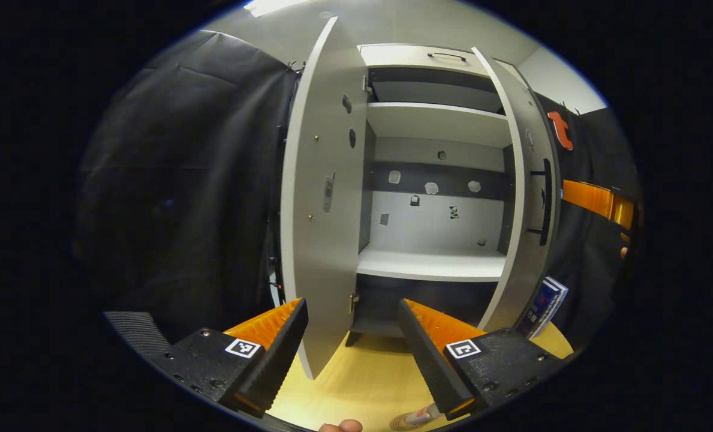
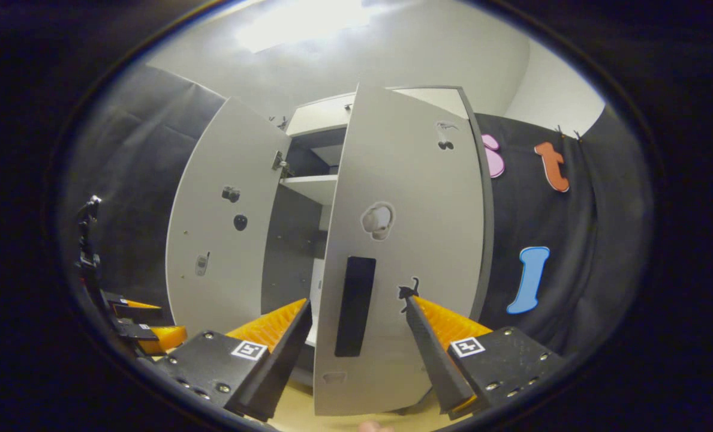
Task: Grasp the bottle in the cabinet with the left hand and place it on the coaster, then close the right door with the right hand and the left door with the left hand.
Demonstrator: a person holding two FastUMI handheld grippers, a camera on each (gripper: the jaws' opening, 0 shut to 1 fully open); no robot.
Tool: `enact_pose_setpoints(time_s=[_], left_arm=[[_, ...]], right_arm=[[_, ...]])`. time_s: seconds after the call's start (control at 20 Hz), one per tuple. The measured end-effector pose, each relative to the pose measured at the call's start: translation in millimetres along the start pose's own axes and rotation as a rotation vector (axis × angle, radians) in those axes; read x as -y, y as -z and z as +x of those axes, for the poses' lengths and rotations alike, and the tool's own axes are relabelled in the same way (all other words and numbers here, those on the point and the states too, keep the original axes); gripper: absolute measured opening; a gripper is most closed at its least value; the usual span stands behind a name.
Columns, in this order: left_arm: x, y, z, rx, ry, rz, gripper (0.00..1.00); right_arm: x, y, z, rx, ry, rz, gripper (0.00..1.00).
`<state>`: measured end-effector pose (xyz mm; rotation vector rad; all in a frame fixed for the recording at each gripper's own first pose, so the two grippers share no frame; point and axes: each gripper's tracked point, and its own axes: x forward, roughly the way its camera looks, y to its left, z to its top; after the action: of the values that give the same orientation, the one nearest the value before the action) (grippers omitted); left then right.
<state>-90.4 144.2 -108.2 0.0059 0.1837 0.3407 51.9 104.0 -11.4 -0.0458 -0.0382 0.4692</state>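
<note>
The grey cabinet stands with both doors swung open and its middle shelf point(image 1: 431, 264) bare. My left gripper point(image 1: 351, 306) is open in front of the gap, its left finger level with the lower edge of the left door point(image 1: 317, 210). A small pale bottle point(image 1: 421, 414) stands on a round coaster point(image 1: 401, 423) at the bottom edge, just under my right finger. In the right gripper view, my right gripper point(image 2: 358, 302) is open, facing the outer side of the right door point(image 2: 404, 240) and its black handle point(image 2: 355, 306). Neither gripper holds anything.
The cabinet sits on a pale wooden tabletop point(image 1: 368, 372). A blue and white booklet point(image 1: 545, 303) leans behind the right door point(image 1: 524, 198). The right gripper's orange finger point(image 1: 599, 201) shows beyond that door. The left gripper point(image 2: 134, 327) sits low left of the left door point(image 2: 224, 240).
</note>
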Motion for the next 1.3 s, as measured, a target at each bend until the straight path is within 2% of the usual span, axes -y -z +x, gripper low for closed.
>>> enact_pose_setpoints(time_s=[0.35,0.4,0.45,0.5,0.55,0.6,1.2,1.25,1.3], left_arm=[[-31.8,4.2,4.6,-0.009,-0.061,-0.019,0.96],[-35.2,2.8,6.2,-0.008,-0.067,-0.022,0.96],[-38.9,2.6,6.5,-0.007,-0.072,-0.025,0.93],[-42.5,1.7,7.4,-0.006,-0.076,-0.027,0.96],[-45.2,1.4,7.7,-0.004,-0.078,-0.028,0.93],[-48.2,1.3,7.9,-0.004,-0.081,-0.028,0.97],[-85.7,6.6,9.9,-0.004,-0.118,-0.034,0.97],[-88.9,6.9,11.4,-0.003,-0.121,-0.034,0.97],[-92.2,6.4,13.0,-0.003,-0.122,-0.034,0.93]], right_arm=[[0.6,4.5,-2.0,-0.016,0.011,-0.013,0.93],[1.4,4.2,-2.9,-0.015,0.015,-0.016,0.95],[1.2,4.3,-3.1,-0.016,0.018,-0.019,0.95],[1.2,4.3,-2.1,-0.018,0.02,-0.02,0.95],[1.2,4.5,-2.9,-0.019,0.023,-0.021,0.95],[1.1,5.4,-3.9,-0.022,0.026,-0.021,0.95],[-2.4,7.6,-10.0,-0.036,0.066,-0.015,0.95],[-3.0,7.6,-10.9,-0.037,0.07,-0.016,0.92],[-2.6,7.9,-11.3,-0.037,0.076,-0.017,0.95]])
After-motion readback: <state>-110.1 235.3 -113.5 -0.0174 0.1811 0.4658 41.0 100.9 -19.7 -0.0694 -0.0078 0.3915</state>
